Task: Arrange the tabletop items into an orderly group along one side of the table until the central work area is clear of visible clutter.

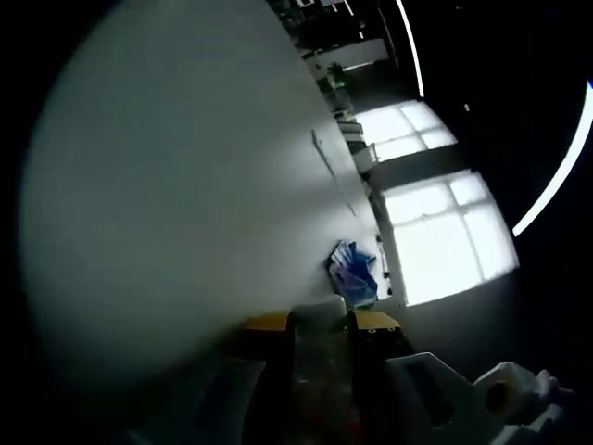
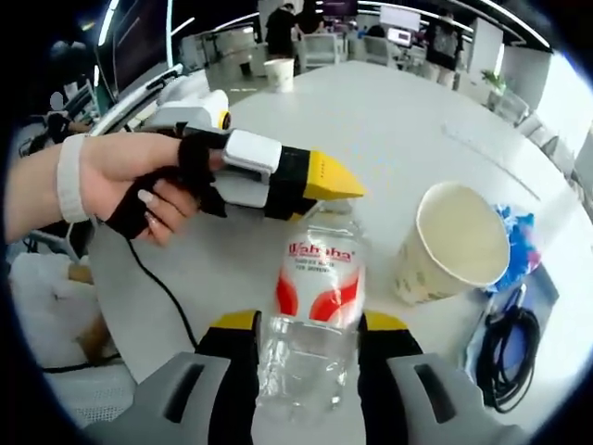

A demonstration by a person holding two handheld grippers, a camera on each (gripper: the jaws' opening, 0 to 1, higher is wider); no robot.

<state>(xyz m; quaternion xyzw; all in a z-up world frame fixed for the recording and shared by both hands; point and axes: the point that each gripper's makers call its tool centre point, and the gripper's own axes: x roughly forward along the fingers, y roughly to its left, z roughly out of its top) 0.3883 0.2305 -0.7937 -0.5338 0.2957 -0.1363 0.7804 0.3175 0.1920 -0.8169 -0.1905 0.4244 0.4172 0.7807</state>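
A clear water bottle (image 2: pixel 315 269) with a red and white label lies between my right gripper's jaws, and my right gripper (image 2: pixel 310 324) is shut on its body. A hand brings my left gripper (image 2: pixel 338 184) in from the left, its yellow tips closed at the bottle's cap end. In the left gripper view, which is dark and tilted, the bottle's top (image 1: pixel 320 308) sits between the yellow-tipped jaws of my left gripper (image 1: pixel 321 323). A paper cup (image 2: pixel 454 246) stands upright just right of the bottle on the white round table (image 2: pixel 389 120).
A blue packet (image 2: pixel 521 239) lies beyond the cup near the table edge, also seen as the blue packet (image 1: pixel 354 269). A coiled black cable (image 2: pixel 505 348) rests at the right. A second paper cup (image 2: pixel 278 72) stands at the far side. People and desks fill the background.
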